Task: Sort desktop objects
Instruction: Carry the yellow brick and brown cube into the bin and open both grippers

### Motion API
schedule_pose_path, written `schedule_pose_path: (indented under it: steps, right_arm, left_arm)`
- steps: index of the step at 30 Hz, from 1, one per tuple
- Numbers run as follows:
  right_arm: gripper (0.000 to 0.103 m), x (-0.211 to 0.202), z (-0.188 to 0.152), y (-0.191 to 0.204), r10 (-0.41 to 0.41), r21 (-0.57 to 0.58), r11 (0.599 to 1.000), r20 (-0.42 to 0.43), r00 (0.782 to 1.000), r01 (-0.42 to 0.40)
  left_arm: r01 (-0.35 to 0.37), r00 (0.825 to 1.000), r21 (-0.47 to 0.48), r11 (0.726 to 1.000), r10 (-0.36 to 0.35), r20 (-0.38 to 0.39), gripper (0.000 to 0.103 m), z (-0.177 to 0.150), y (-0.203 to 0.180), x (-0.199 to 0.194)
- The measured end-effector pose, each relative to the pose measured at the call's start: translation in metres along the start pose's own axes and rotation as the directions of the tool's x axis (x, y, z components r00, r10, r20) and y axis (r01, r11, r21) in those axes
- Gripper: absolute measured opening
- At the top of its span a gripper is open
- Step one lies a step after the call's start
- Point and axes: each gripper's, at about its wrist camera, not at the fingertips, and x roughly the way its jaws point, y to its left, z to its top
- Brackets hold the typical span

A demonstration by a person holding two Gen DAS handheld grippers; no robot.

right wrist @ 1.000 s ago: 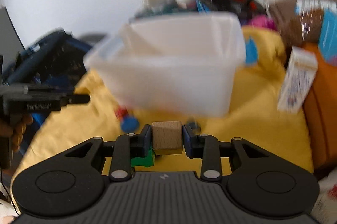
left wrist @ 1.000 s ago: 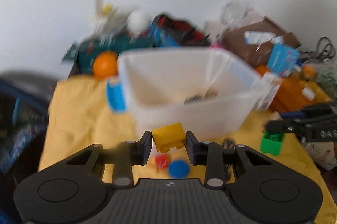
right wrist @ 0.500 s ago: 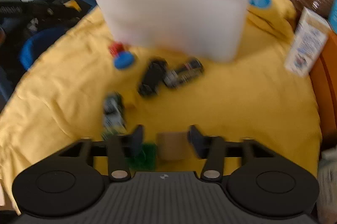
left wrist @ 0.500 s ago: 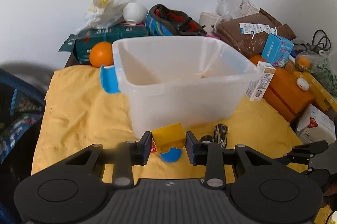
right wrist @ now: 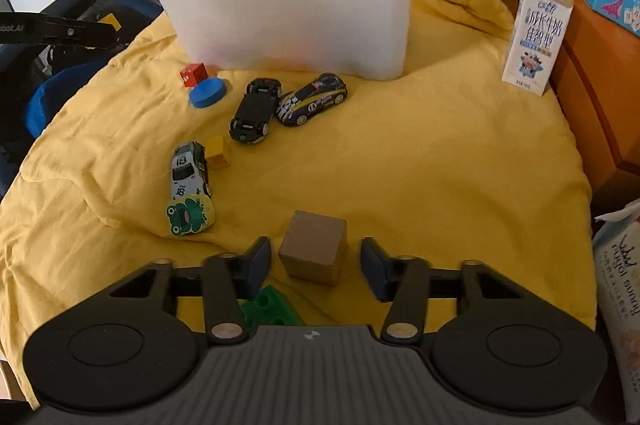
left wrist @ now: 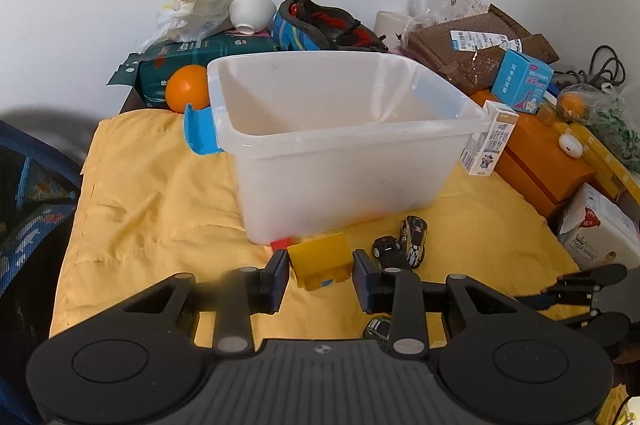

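Note:
My left gripper (left wrist: 320,277) is shut on a yellow brick (left wrist: 320,259), held low in front of the white plastic bin (left wrist: 340,145). My right gripper (right wrist: 314,265) is open, with a brown wooden cube (right wrist: 314,251) resting on the yellow cloth (right wrist: 440,185) between its fingers, touching neither. A green brick (right wrist: 270,309) lies under the right gripper. On the cloth lie a black toy car (right wrist: 256,109), a dark blue-and-yellow car (right wrist: 312,99), a white car (right wrist: 188,169), a frog eraser (right wrist: 190,215), a small yellow block (right wrist: 218,151), a blue disc (right wrist: 208,93) and a red cube (right wrist: 194,74).
A milk carton (right wrist: 536,33) stands right of the bin, beside orange boxes (left wrist: 540,161). An orange (left wrist: 186,88), bags, a shoe and cartons crowd the back. A white packet (left wrist: 600,225) lies at the right edge. A blue chair (right wrist: 60,37) is at the left.
My right gripper has lowered to the cloth, opened and let go of the brown cube. My left gripper still holds the yellow brick and has pulled back slightly from the bin.

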Motion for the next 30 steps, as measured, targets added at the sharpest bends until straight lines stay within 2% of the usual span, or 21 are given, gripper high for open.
schedule_pose_path:
  steps: [2,5,7,10,13,15,17,20,23,27,29,30]
  right_arm:
    - [0.032,0.0,0.005,0.002,-0.003,-0.013,1.0,0.022,1.0,0.003]
    - [0.032,-0.017,0.026,0.006,0.03,0.0,1.0,0.084,0.996,-0.03]
    - [0.032,-0.036,0.051,0.008,0.058,0.001,0.998,0.151,0.987,-0.059]
    - [0.032,-0.063,0.099,0.012,0.085,-0.023,0.996,0.26,0.962,-0.082]
    - [0.032,-0.074,0.146,0.013,0.108,-0.031,0.994,0.308,0.945,-0.104]
    - [0.032,-0.072,0.177,0.007,0.123,-0.004,0.992,0.292,0.948,-0.127]
    - [0.032,-0.066,0.203,0.0,0.13,0.025,0.99,0.267,0.955,-0.142]
    - [0.032,-0.053,0.234,-0.008,0.103,0.041,0.992,0.228,0.968,-0.116]
    - [0.032,-0.039,0.243,-0.015,0.096,0.059,0.992,0.183,0.978,-0.108]
    - [0.032,-0.024,0.239,-0.019,0.073,0.071,0.994,0.147,0.986,-0.084]
    - [0.036,-0.019,0.24,-0.02,0.064,0.081,0.994,0.14,0.988,-0.076]
    - [0.041,-0.017,0.239,-0.021,0.054,0.086,0.994,0.144,0.988,-0.067]
  left_arm:
    - [0.007,1.0,0.009,1.0,-0.007,0.011,0.038,0.004,-0.002,-0.005]
    - [0.02,0.999,0.001,1.0,-0.02,0.034,0.038,0.02,-0.001,-0.011]
    - [0.02,0.998,-0.004,1.0,-0.019,0.057,0.038,0.037,0.0,-0.014]
    - [0.012,0.997,-0.008,1.0,-0.011,0.074,0.038,0.068,0.003,-0.014]
    - [0.031,0.999,-0.044,0.999,-0.03,0.034,0.038,0.103,0.008,-0.004]
    - [0.039,0.999,-0.048,0.998,-0.039,0.011,0.038,0.123,0.01,0.005]
    - [0.018,1.0,-0.045,0.999,-0.018,-0.001,0.038,0.138,0.01,0.015]
    - [0.022,0.999,-0.081,0.996,-0.024,-0.022,0.038,0.148,0.014,0.029]
    - [0.004,0.999,-0.059,0.998,-0.006,-0.041,0.038,0.148,0.011,0.038]
    - [-0.011,0.999,-0.05,0.999,0.008,-0.048,0.039,0.148,0.009,0.046]
    - [-0.048,0.998,-0.047,0.998,0.046,-0.032,0.056,0.144,0.01,0.047]
    - [-0.066,0.998,-0.045,0.997,0.065,-0.023,0.063,0.141,0.01,0.046]
